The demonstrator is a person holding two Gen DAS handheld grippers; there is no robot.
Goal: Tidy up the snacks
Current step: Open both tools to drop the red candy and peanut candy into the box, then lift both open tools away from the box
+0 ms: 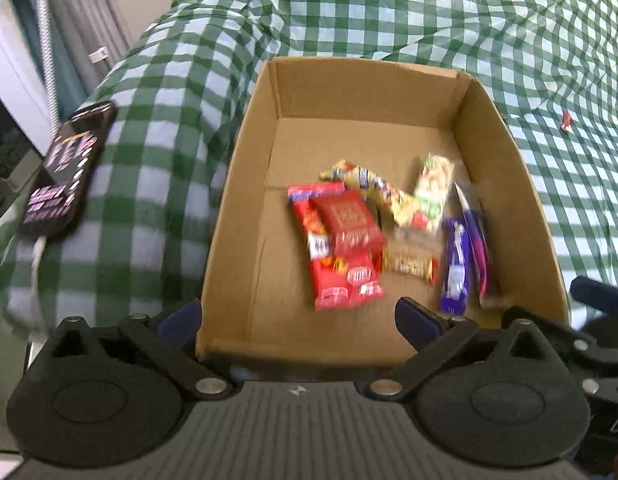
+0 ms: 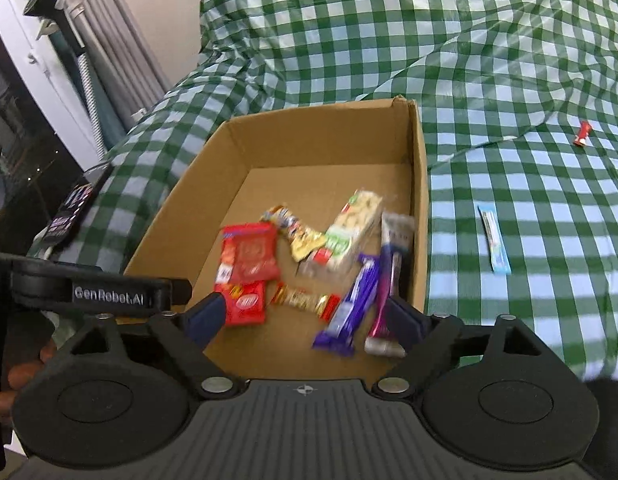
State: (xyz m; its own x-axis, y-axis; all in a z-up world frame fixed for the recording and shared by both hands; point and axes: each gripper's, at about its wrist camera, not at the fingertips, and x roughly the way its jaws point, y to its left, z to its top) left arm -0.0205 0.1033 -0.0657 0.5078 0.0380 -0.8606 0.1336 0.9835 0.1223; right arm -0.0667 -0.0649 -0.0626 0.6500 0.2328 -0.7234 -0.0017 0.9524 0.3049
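Observation:
An open cardboard box (image 1: 245,152) (image 2: 419,200) sits on a green checked cloth. In it lie several snacks: red packets (image 1: 341,248) (image 2: 249,268), a yellow wrapper (image 1: 373,192), a green-and-white bar (image 1: 433,192) (image 2: 349,232), a gold candy (image 2: 305,300), a purple bar (image 1: 455,268) (image 2: 355,308) and a pink-purple packet (image 2: 391,280). My left gripper (image 1: 297,316) hangs open over the box's near edge, holding nothing. My right gripper (image 2: 305,318) is open above the near part of the box, its pads clear of the snacks below.
On the cloth right of the box lie a light blue bar (image 2: 495,240) and a small red candy (image 2: 582,134) (image 1: 566,120). A phone (image 1: 65,176) (image 2: 73,208) rests at the cloth's left edge. Curtains and a window stand at far left.

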